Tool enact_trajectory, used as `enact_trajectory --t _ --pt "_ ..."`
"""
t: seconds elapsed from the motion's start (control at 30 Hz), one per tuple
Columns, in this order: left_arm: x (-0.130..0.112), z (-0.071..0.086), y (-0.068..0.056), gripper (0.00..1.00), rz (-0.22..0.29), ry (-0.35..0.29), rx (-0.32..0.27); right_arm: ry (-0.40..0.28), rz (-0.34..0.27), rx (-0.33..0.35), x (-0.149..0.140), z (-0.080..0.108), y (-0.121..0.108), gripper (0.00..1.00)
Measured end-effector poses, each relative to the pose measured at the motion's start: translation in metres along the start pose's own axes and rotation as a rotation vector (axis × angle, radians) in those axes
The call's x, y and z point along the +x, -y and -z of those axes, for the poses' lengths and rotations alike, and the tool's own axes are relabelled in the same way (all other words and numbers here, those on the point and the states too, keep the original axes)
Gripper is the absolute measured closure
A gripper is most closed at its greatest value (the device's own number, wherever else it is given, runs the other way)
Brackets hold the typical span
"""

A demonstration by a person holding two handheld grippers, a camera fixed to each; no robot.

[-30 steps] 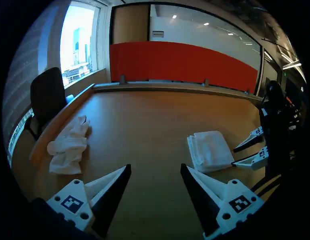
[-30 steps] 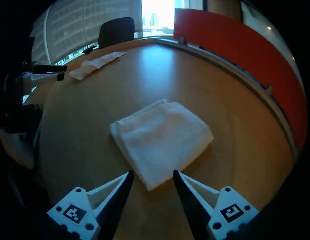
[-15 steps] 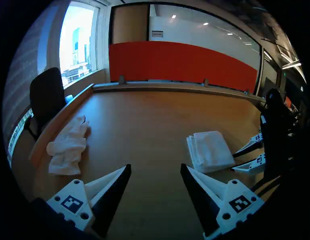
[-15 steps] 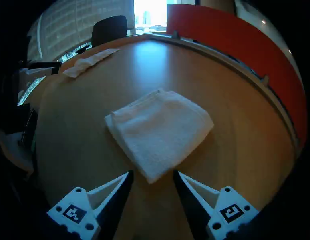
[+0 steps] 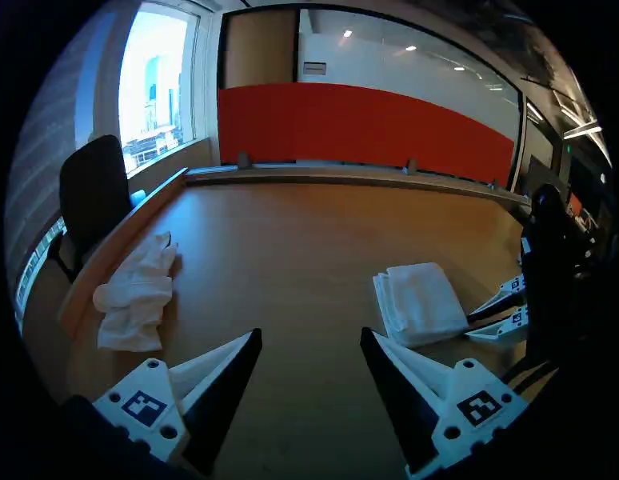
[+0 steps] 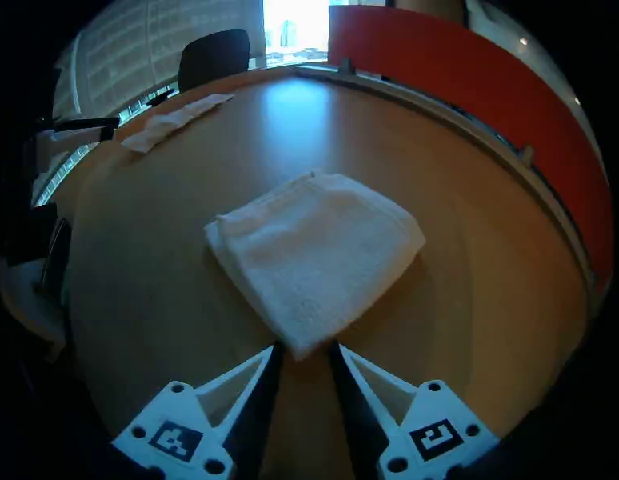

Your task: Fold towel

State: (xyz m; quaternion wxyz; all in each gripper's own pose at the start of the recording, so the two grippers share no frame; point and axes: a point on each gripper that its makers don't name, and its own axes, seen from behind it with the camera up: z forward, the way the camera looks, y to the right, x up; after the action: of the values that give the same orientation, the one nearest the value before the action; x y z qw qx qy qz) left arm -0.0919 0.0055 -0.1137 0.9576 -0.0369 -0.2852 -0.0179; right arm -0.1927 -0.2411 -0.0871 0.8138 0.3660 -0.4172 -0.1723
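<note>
A white towel, folded into a thick square, lies on the round wooden table. My right gripper sits at the towel's near corner. Its jaws are narrowed, the corner tip lies between the fingertips, and small gaps remain on both sides. In the left gripper view the same folded towel lies at the right, with the right gripper at its far-right edge. My left gripper hovers open over bare table, holding nothing.
A second white towel, crumpled, lies near the table's left edge, also seen as the crumpled towel. A black office chair stands beyond that edge. A red partition runs behind the table, by a bright window.
The right gripper's jaws have narrowed around the folded towel's near corner and moved slightly closer to it. The left gripper has stayed still and open.
</note>
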Motion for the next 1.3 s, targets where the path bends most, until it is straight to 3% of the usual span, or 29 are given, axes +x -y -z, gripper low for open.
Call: enact_trajectory --t 0.37,0.8,1.3 --pt "-0.001 0.000 0.000 0.09 -0.002 0.003 -0.003 -0.014 -0.022 0.006 -0.001 0.000 0.003 0.93" --pt "-0.004 0.000 0.000 0.09 0.005 0.006 -0.007 -0.038 -0.035 0.013 0.010 0.011 -0.001 0.95" --pt "-0.001 0.001 0.003 0.09 0.008 -0.014 -0.015 -0.119 0.045 0.000 0.080 0.044 -0.013 0.95"
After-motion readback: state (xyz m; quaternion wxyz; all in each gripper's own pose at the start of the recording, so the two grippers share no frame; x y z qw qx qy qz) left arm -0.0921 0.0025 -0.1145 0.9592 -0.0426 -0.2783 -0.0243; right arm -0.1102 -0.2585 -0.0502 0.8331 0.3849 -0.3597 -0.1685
